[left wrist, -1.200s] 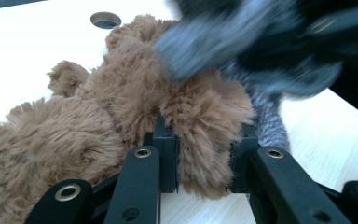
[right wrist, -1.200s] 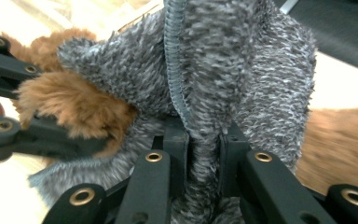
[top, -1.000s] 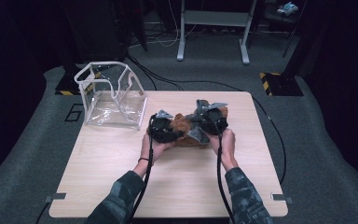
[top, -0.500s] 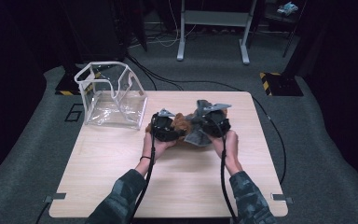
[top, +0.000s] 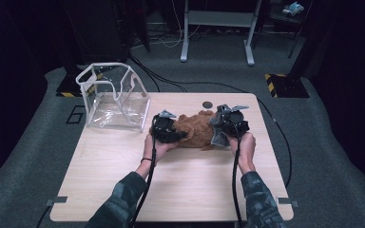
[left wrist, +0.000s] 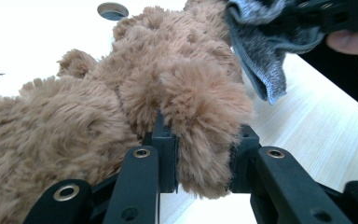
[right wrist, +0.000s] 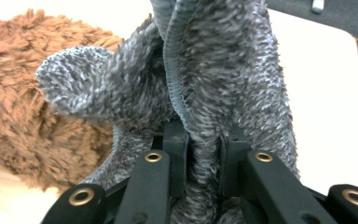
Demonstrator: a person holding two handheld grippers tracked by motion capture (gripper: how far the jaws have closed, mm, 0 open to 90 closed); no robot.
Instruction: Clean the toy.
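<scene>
Two grips on: left gripper pinches brown plush toy's limb mid-table, right gripper clamps grey knit garment. Dressing step; next, likely work garment over the toy.

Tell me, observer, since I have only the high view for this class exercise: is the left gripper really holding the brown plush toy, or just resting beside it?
Observer: The left gripper is shut on a fluffy limb of the brown plush toy; the left gripper view shows the fur bulging between its jaws.
Operator: And the grey thing at the right gripper?
Observer: It is a grey knitted cloth, bunched and pinched in the right gripper, with a stitched hem running up from the jaws.
Operator: Does the cloth touch the toy?
Observer: In the left gripper view one corner of the cloth hangs down just beside the toy's fur; whether they touch I cannot tell.
</scene>
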